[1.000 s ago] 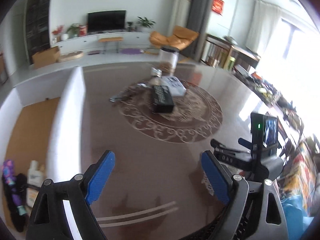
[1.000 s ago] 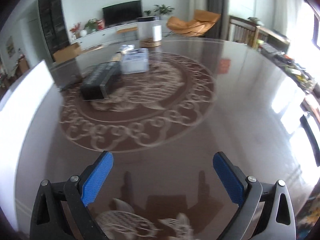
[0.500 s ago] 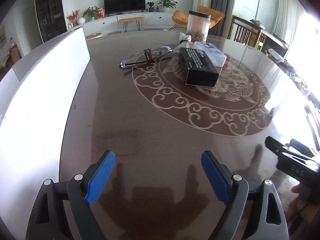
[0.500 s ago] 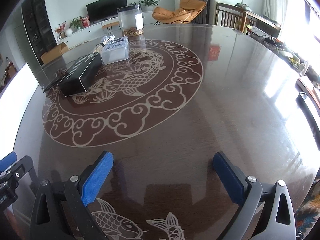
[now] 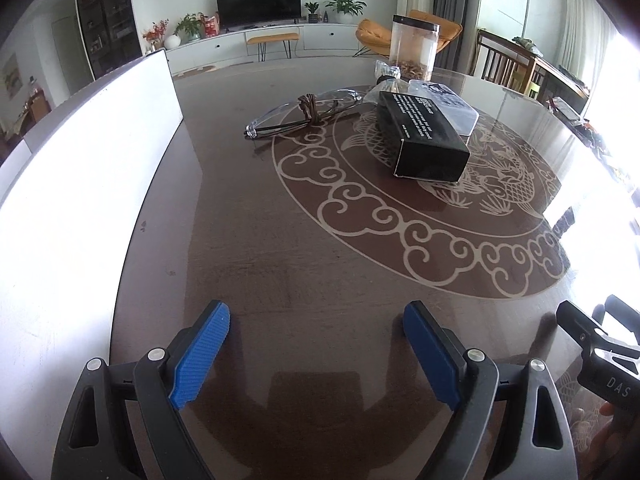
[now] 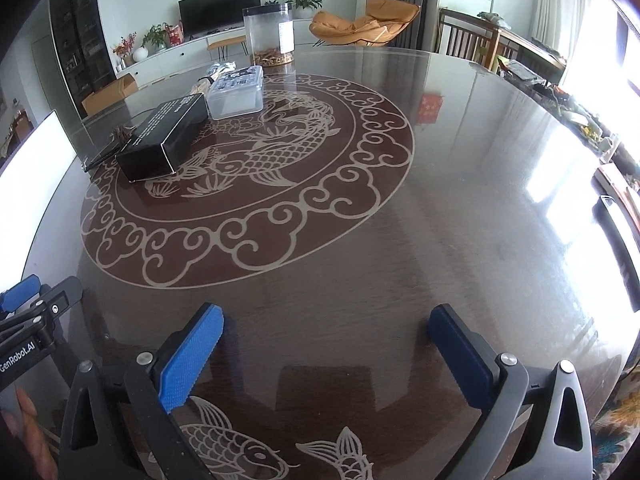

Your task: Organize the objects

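Observation:
On a round dark table (image 5: 280, 240) with a koi pattern lie a black box (image 5: 420, 136), clear glasses (image 5: 304, 114) with a brown cord, a clear plastic case (image 5: 444, 104), a small bag (image 5: 386, 72) and a tall clear jar (image 5: 414, 50). The box (image 6: 164, 140), case (image 6: 236, 94) and jar (image 6: 269, 36) also show in the right wrist view. My left gripper (image 5: 316, 334) is open and empty above the near table edge. My right gripper (image 6: 326, 336) is open and empty, to the left gripper's right.
A white panel (image 5: 88, 168) stands along the table's left side. The table (image 6: 440, 200) is glossy with window glare at right. Chairs and shelves (image 6: 500, 44) stand beyond the far right edge; a TV cabinet (image 5: 260, 36) lies far behind.
Both grippers have tilted down and settled low over the near table edge. The objects now sit nearer the view's middle. Jaws stay open.

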`<action>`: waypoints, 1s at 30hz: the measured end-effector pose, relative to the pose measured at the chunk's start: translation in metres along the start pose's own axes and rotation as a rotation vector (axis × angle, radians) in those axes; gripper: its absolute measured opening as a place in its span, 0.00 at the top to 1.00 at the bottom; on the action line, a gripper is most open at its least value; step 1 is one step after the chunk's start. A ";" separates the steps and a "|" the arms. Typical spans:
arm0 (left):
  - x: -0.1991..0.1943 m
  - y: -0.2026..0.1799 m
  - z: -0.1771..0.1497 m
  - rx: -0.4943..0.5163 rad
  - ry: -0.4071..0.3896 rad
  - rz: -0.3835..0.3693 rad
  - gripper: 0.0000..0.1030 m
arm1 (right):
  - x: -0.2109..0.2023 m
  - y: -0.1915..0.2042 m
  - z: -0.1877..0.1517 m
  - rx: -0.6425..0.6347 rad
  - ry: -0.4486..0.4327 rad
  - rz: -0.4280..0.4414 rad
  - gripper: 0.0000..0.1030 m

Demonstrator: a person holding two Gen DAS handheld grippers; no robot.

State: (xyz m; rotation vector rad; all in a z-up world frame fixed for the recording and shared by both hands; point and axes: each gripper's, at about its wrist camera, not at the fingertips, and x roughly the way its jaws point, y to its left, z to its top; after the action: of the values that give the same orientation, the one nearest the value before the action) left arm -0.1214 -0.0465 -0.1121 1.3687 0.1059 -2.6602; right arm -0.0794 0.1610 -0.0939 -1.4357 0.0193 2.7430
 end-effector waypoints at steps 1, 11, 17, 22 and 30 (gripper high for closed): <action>0.001 0.000 0.000 -0.001 0.002 0.002 0.09 | 0.000 0.000 0.000 0.000 0.000 0.000 0.00; 0.006 0.005 0.003 -0.003 0.015 0.003 0.00 | 0.000 0.000 0.000 0.000 0.000 0.000 0.00; 0.006 0.005 0.003 -0.005 0.013 0.003 0.00 | 0.000 0.000 0.001 0.000 0.000 0.000 0.00; 0.006 0.005 0.003 -0.005 0.013 0.003 0.00 | 0.001 0.000 0.001 0.000 0.000 0.000 0.00; 0.005 0.005 0.003 -0.007 0.012 0.006 0.00 | 0.001 0.000 0.001 0.001 0.000 -0.001 0.00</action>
State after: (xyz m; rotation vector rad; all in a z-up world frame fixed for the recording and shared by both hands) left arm -0.1258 -0.0525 -0.1147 1.3809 0.1120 -2.6443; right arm -0.0808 0.1606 -0.0939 -1.4356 0.0195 2.7414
